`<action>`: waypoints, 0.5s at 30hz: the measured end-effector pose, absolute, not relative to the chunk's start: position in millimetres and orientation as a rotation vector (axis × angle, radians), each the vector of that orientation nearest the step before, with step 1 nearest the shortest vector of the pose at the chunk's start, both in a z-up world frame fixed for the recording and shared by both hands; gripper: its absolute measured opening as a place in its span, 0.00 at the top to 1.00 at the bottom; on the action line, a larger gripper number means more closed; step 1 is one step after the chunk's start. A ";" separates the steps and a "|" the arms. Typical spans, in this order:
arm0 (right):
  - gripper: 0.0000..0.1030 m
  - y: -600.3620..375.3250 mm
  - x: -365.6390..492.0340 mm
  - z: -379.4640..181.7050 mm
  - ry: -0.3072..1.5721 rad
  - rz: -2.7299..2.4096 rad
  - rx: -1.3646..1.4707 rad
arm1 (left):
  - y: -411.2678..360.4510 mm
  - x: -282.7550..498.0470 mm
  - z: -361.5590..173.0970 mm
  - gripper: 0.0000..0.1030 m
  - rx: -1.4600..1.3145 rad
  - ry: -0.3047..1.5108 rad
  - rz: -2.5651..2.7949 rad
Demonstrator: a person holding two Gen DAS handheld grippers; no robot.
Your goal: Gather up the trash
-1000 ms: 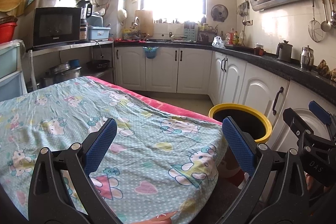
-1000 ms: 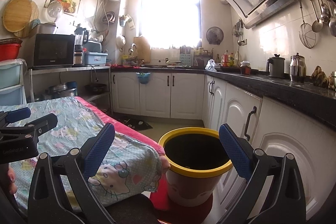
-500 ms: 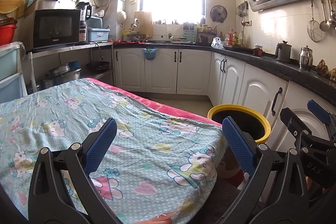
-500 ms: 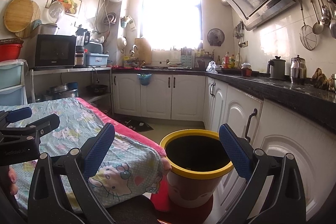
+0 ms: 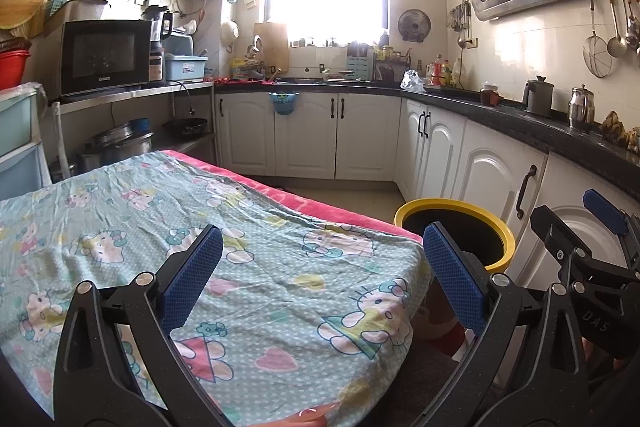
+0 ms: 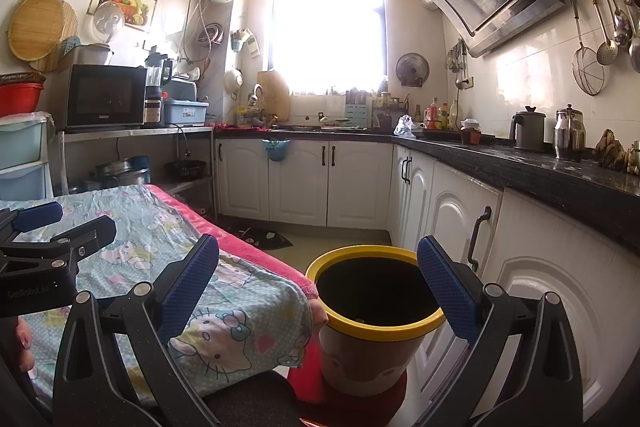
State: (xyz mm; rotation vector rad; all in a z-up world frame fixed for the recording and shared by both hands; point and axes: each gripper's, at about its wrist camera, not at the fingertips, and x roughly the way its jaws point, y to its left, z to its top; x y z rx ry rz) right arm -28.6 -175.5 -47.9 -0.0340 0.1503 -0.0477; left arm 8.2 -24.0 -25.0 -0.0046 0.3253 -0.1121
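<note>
A trash bin with a yellow rim (image 6: 376,319) and dark inside stands on the floor right of the table; it also shows in the left wrist view (image 5: 456,227). My left gripper (image 5: 322,275) is open and empty above the table covered by a Hello Kitty cloth (image 5: 120,227). My right gripper (image 6: 318,287) is open and empty, in front of and above the bin. I see no trash on the cloth. Each gripper shows in the other's view, the right one (image 5: 592,259) and the left one (image 6: 52,235).
White cabinets (image 6: 452,223) under a black counter (image 6: 540,167) run along the right and far walls. A microwave (image 5: 106,57) sits on a shelf at left. A dark mat (image 6: 260,237) lies on the floor beyond the table.
Both views have shifted slightly, the bin sitting a little lower in the right wrist view. Both grippers stay open and empty.
</note>
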 end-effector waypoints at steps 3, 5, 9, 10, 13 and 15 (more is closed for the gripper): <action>0.06 -175.3 -28.9 -47.9 0.151 -0.048 -0.034 | -23.7 8.0 -24.9 0.10 -0.005 0.325 -0.113; 0.06 -175.0 -28.8 -48.1 0.150 -0.048 -0.034 | -23.5 8.2 -25.3 0.10 -0.004 0.325 -0.113; 0.06 -175.2 -28.3 -48.2 0.152 -0.047 -0.034 | -23.3 8.2 -25.3 0.10 -0.005 0.326 -0.114; 0.06 -175.1 -28.2 -48.1 0.153 -0.047 -0.034 | -23.3 8.2 -25.3 0.10 -0.005 0.327 -0.114; 0.06 -174.8 -28.4 -47.9 0.152 -0.048 -0.034 | -23.7 8.3 -24.1 0.10 -0.005 0.326 -0.115; 0.06 -174.8 -28.4 -48.1 0.152 -0.047 -0.034 | -23.4 8.3 -24.2 0.10 -0.006 0.326 -0.115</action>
